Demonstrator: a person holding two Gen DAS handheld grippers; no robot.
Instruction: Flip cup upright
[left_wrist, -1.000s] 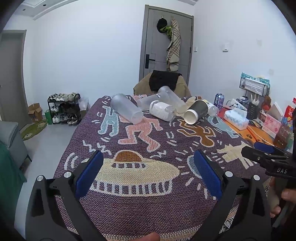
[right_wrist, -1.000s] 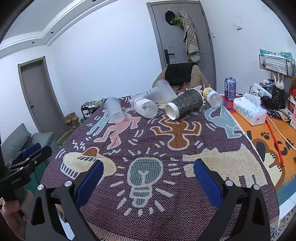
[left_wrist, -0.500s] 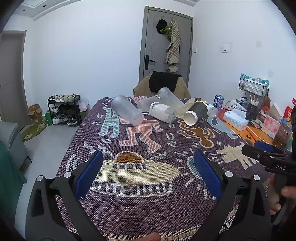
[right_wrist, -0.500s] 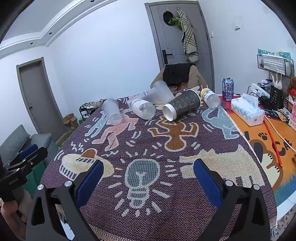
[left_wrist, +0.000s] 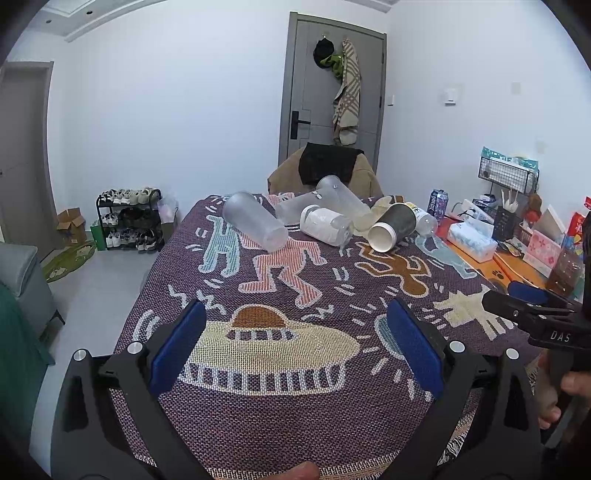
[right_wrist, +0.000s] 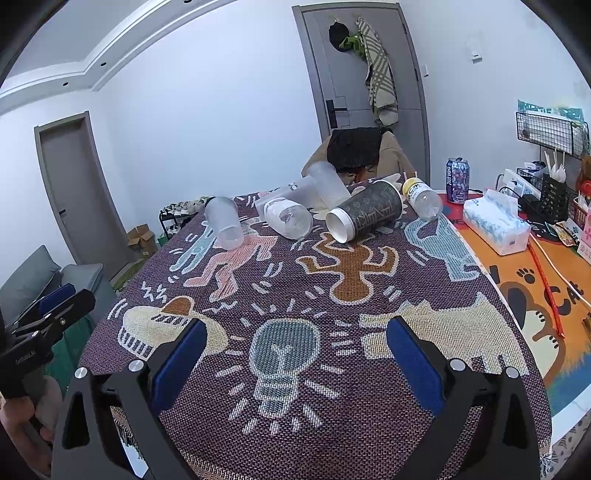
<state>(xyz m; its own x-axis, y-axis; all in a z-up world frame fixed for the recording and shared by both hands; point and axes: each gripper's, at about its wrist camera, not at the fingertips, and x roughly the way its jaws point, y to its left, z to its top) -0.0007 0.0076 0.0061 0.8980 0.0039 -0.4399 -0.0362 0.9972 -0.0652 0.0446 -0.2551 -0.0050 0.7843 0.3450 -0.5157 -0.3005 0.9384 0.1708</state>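
Table (left_wrist: 258, 406) with patterned cloth, both hand-held grippers over near edge, left hand-held gripper (left_wrist: 295, 339) and right hand-held gripper (right_wrist: 295, 350) each spread wide, gripping nothing; dark paper cup (right_wrist: 364, 218) on its side at far end, white mouth facing near-left, among toppled frosted cups (right_wrist: 223, 221).

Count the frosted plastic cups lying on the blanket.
3: the left cup lies alone; the angled cup and the rear cup cross at the back, behind the white jar. More may be hidden behind them.
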